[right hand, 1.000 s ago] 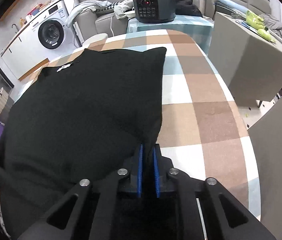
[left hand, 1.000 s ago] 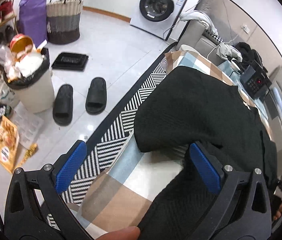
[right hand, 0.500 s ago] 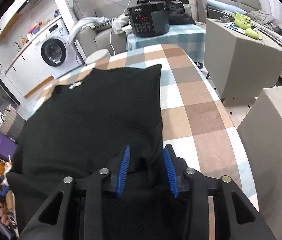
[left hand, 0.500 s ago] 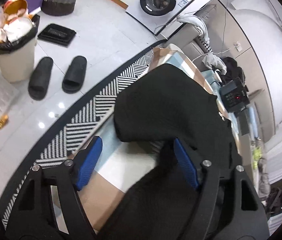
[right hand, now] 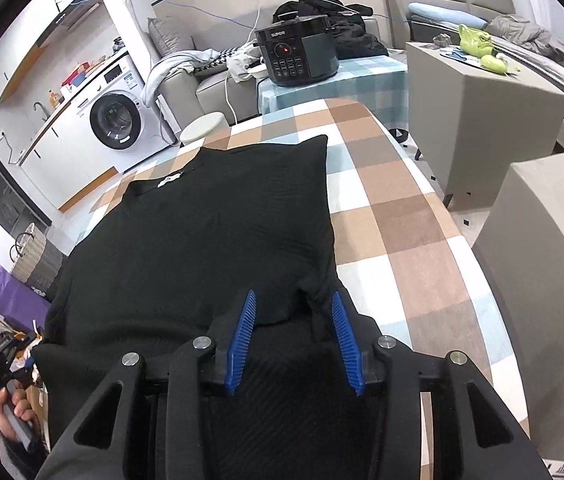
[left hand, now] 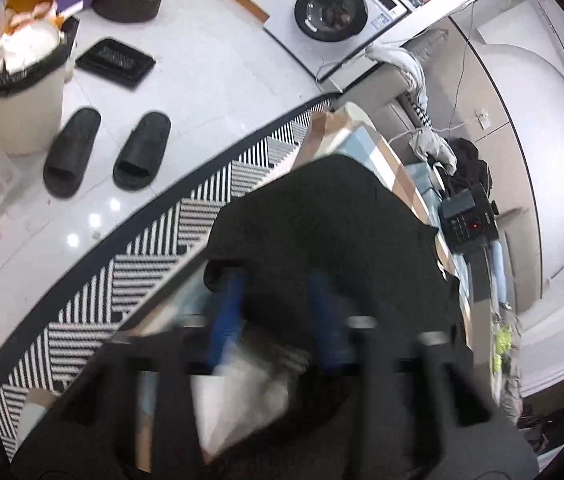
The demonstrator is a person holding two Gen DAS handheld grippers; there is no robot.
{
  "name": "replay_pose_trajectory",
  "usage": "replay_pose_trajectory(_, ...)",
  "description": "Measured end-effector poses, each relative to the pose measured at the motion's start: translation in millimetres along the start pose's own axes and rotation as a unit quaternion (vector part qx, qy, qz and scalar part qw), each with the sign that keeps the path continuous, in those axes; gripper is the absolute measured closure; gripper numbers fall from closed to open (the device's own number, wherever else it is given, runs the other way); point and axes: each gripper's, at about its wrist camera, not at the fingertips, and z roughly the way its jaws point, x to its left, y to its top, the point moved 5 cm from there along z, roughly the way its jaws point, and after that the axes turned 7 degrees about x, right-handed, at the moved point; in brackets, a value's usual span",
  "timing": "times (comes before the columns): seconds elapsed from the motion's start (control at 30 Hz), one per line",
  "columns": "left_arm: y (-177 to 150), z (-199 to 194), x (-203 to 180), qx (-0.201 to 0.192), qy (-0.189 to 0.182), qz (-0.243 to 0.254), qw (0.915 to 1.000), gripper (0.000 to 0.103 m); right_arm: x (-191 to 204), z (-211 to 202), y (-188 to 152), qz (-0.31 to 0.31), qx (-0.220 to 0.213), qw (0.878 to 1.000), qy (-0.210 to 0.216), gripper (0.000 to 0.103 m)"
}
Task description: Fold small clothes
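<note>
Both grippers are low over a black garment (right hand: 210, 240) spread on a checked tablecloth (right hand: 398, 216). On the right gripper (right hand: 293, 340) the blue pads (right hand: 244, 336) stand part-way apart, having just been opening; the near edge of the garment lies bunched between them, and neither pad presses on it. The left gripper (left hand: 278, 312) is badly blurred; its blue pads (left hand: 228, 312) have just been closing and bulging black cloth fills the gap between them, so it looks clamped on the garment's near left edge, though the blur leaves the contact itself unclear. At the lower left of the right wrist view, a hand (right hand: 12, 420) grips a dark handle.

Further along, the garment lies flat with a small white label (right hand: 170, 179) at its neckline and its far right corner ending in a point. Past the table's far end a black pressure cooker (right hand: 298, 58) sits on a smaller pale checked table. To the left, on the floor beside a striped rug (left hand: 138, 256), are a pair of black slippers (left hand: 106, 152) and a full bin (left hand: 22, 96). A washing machine (right hand: 116, 120) stands against the far wall.
</note>
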Motion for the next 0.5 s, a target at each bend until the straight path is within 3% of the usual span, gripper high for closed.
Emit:
replay_pose_trajectory(0.27, 21.0, -22.3, -33.3, -0.064, 0.011, 0.044, 0.9969, 0.098, -1.5, 2.3, -11.4, 0.001, 0.006, 1.000, 0.007, 0.062)
replay_pose_trajectory(0.4, 21.6, -38.7, -82.0, -0.086, -0.004, 0.088, 0.9924, 0.099, -2.9, 3.7, -18.5, 0.002, 0.012, 1.000, 0.016, 0.062)
replay_pose_trajectory(0.5, 11.6, -41.4, -139.3, -0.091, -0.024, 0.143, 0.9852, 0.099, -3.9, 3.9, -23.5, 0.002, 0.016, 1.000, 0.021, 0.062)
